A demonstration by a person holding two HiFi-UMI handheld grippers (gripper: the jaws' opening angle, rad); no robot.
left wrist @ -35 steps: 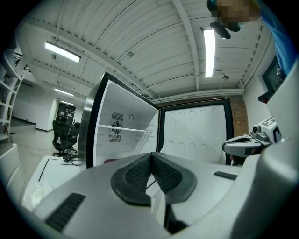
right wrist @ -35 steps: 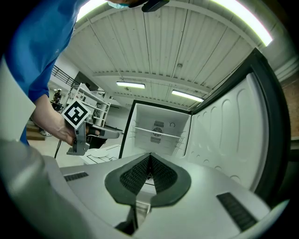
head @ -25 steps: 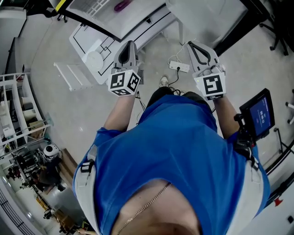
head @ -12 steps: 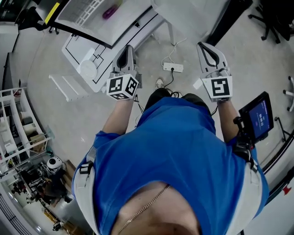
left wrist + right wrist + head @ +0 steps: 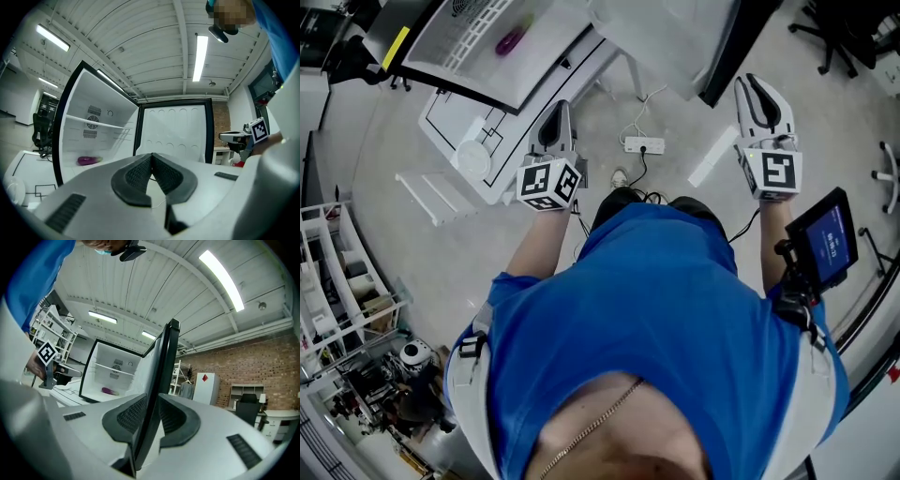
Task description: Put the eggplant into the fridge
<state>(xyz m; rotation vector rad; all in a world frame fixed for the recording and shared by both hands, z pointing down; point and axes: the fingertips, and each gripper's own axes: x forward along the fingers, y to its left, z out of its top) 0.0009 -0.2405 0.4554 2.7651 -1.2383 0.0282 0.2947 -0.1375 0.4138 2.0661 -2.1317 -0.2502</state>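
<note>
Lying below the shelf in the open fridge, the purple eggplant looks already delivered, so I'd judge that closing up comes next. That would explain the right gripper: its jaws have just been opening to a narrow gap that takes the black edge of the fridge door, seemingly to swing it. The left gripper hangs pressed together and empty.

My right gripper has swung out to the fridge door (jaws just opening round its edge).
</note>
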